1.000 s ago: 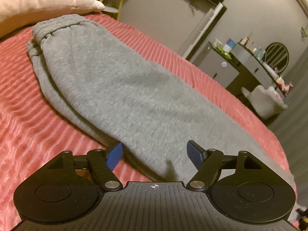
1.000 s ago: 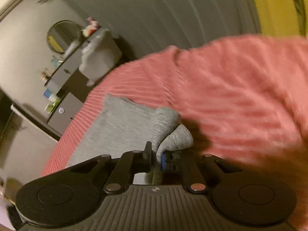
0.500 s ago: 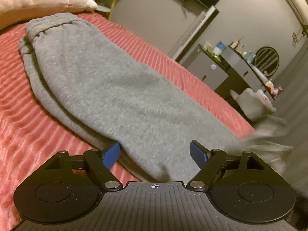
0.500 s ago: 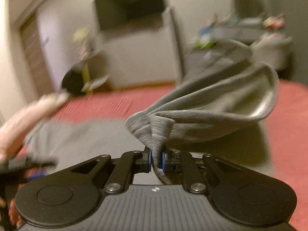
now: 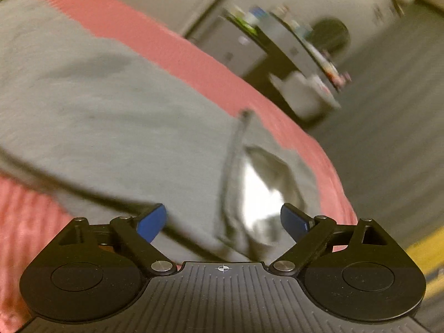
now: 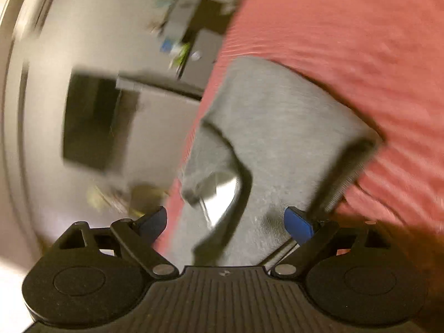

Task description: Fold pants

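Observation:
Grey sweatpants (image 5: 111, 111) lie on the pink ribbed bed cover (image 5: 25, 222). Blur smears both views. My left gripper (image 5: 223, 223) hovers low over the cloth, its jaws opening and pressing on nothing. A folded-over leg end with a pale shiny patch (image 5: 258, 194) lies just ahead of it. In the right wrist view the pants (image 6: 277, 127) run away from my right gripper (image 6: 226, 223), whose jaws are opening wide. Cloth lies below its blue pads (image 6: 299, 224), untouched by them. The ribbed cuff (image 6: 340, 177) rests by the right pad.
Past the bed edge (image 5: 319, 144) is grey floor with a dark dresser (image 5: 280, 47) carrying small items, a round mirror (image 5: 330, 34) and a white seat (image 5: 305, 97). A dark screen (image 6: 91, 119) hangs on the wall. A yellow strip (image 5: 427, 252) shows at the right.
My right gripper swung the pinched cuff over the pants, then let go and opened wide. The leg end now lies on the pants. The left view swung right and its jaws spread a little.

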A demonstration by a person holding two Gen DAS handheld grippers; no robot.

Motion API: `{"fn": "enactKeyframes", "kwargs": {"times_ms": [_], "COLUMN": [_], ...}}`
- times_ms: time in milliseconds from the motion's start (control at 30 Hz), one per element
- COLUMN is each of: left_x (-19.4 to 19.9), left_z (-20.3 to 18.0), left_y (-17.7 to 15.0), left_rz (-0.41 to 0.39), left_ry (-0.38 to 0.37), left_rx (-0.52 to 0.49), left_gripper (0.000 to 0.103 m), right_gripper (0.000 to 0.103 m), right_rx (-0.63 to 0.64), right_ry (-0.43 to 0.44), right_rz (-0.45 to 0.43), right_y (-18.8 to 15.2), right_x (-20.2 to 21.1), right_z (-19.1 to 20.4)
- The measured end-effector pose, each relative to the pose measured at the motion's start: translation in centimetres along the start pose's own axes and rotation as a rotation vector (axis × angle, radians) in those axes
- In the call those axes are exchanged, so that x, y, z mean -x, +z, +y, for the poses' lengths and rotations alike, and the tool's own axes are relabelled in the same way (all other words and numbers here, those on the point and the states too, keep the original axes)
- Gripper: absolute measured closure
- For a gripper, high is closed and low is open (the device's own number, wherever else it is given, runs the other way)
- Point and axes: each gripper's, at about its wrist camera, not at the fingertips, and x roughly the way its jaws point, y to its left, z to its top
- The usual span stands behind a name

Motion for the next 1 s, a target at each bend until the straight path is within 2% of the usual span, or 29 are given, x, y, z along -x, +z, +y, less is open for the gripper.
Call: {"fn": "enactKeyframes", "kwargs": {"times_ms": [67,133,167,200,267,300,367,433,500,533,567,600,667,700,800,833,867,900,933,967,1000], "left_x": [-0.5,-1.4,-2.1,-3.0,-5.3,-6.9,-10.1,-13.3,-15.7,-16.4,-16.9,-17.1,-17.7,-17.7,-15.6,-14.9,-14.0,-13.1,-12.1,-11.2,-10.3], "left_z": [-3.4,-6.8,-8.0,-8.7,-9.2,-9.3,-9.4,-9.5,-9.2,-9.0,-8.8,-8.4,-8.4,-8.3,-7.5,-6.9,-6.2,-5.5,-5.1,-4.9,-4.9], "left_y": [0.2,0.5,1.0,1.6,3.0,3.5,3.9,4.2,4.9,5.2,5.8,6.3,7.5,8.2,10.6,11.3,11.8,12.2,12.2,11.8,11.3], "left_rz": [0.003,-0.001,0.005,0.024,0.083,0.108,0.165,0.246,0.302,0.303,0.294,0.281,0.252,0.234,0.104,0.056,0.001,-0.047,-0.071,-0.062,-0.045], "left_ry": [0.001,0.047,0.050,0.028,-0.042,-0.045,0.000,0.024,0.045,0.045,0.035,0.031,0.053,0.063,0.054,0.101,0.182,0.275,0.341,0.352,0.339], "left_rx": [-0.151,-0.304,-0.333,-0.318,-0.228,-0.196,-0.193,-0.191,-0.147,-0.123,-0.098,-0.082,-0.067,-0.070,-0.077,-0.061,-0.041,-0.047,-0.095,-0.141,-0.174], "left_gripper": [0.011,0.011,0.011,0.011,0.011,0.015,0.025,0.044,0.052,0.056,0.057,0.058,0.081,0.097,0.095,0.088,0.087,0.083,0.083,0.081,0.071], "right_gripper": [0.011,0.011,0.011,0.011,0.011,0.011,0.011,0.012,0.030,0.050,0.055,0.055,0.056,0.056,0.056,0.057,0.057,0.057,0.057,0.057,0.056], "right_rx": [-0.057,-0.068,-0.063,-0.051,-0.001,0.034,0.122,0.224,0.299,0.321,0.309,0.274,0.234,0.231,0.226,0.219,0.209,0.200,0.196,0.195,0.197], "right_ry": [0.042,0.067,0.077,0.079,0.052,0.036,-0.014,-0.081,-0.142,-0.183,-0.206,-0.198,-0.177,-0.173,-0.162,-0.159,-0.153,-0.147,-0.146,-0.147,-0.148], "right_rz": [-0.009,-0.020,-0.030,-0.044,-0.075,-0.094,-0.132,-0.171,-0.197,-0.198,-0.182,-0.159,-0.143,-0.145,-0.142,-0.142,-0.143,-0.143,-0.144,-0.143,-0.142], "right_y": [0.3,-0.5,-0.5,-0.5,-0.4,-0.5,-0.3,0.1,0.4,0.6,0.8,1.1,1.5,1.7,2.0,2.1,2.1,2.1,2.1,2.1,2.0], "right_x": [0.1,-0.4,0.3,0.5,1.4,1.7,2.8,3.3,4.0,3.7,3.7,3.2,2.9,2.9,2.9,2.9,3.0,3.1,3.1,2.9,2.9], "right_z": [-1.1,-1.0,-1.0,-0.9,-0.4,0.1,1.1,2.2,2.5,2.4,2.0,1.5,0.8,0.6,0.3,0.2,0.0,-0.1,-0.2,-0.2,-0.2]}}
